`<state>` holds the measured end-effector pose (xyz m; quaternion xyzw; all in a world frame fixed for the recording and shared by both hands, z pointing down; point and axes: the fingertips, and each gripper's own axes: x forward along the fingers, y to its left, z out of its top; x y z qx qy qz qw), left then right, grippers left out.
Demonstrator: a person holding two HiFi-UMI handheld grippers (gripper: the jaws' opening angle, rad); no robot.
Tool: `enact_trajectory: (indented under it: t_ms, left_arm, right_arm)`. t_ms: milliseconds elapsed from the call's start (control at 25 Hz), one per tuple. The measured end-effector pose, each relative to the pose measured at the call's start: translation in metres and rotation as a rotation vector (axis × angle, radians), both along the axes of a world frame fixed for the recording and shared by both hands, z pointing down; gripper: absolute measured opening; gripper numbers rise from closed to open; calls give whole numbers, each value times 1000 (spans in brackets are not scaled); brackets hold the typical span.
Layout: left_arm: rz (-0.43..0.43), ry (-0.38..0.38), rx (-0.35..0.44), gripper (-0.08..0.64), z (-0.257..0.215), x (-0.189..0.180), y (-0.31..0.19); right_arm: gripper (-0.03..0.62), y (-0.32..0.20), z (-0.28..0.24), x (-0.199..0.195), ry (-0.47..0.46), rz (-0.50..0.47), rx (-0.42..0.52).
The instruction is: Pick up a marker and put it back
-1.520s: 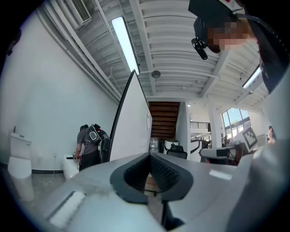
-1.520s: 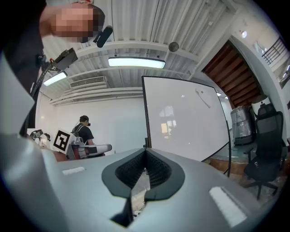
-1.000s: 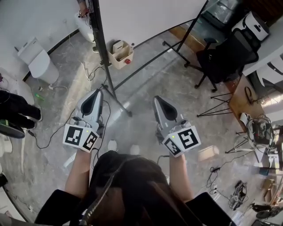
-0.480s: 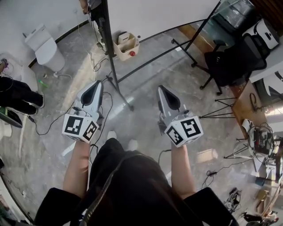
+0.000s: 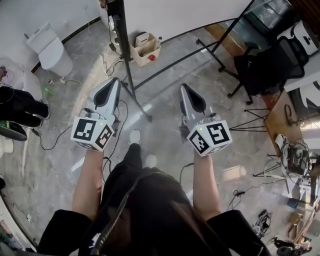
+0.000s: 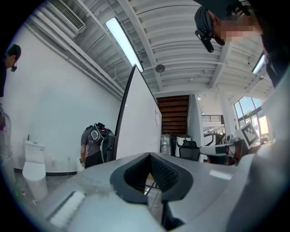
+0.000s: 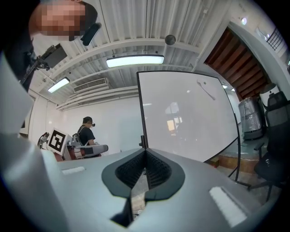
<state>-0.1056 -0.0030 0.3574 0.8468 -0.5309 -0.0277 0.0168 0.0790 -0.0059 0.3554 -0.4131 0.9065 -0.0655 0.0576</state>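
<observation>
No marker shows clearly in any view. Over the floor in the head view, my left gripper [image 5: 116, 80] and right gripper [image 5: 184, 86] are held side by side. Both point toward the whiteboard [image 5: 175, 15] on its black stand [image 5: 126, 60]. Each has its jaws pressed together with nothing between them. The left gripper view shows its shut tips [image 6: 148, 157] beside the whiteboard's edge [image 6: 136, 127]. From the right gripper view, shut tips [image 7: 145, 152] face the board's white face [image 7: 186, 118].
A cardboard box [image 5: 145, 47] sits on the floor by the stand's foot. A black office chair [image 5: 267, 60] and a tripod stand at the right, and a white unit [image 5: 50, 47] at the left. Cables trail across the floor. Another person [image 7: 86, 132] stands further off.
Both grippers have shifted forward toward the whiteboard stand as the person steps ahead. Their jaws stay shut.
</observation>
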Motion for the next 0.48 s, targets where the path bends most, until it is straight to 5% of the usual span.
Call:
enact_trajectory:
  t_ms: [480]
  left_arm:
    - [66,1,0,6,-1,-16,-65]
  right_arm:
    - [9,-52,3,-35,29,15,-15]
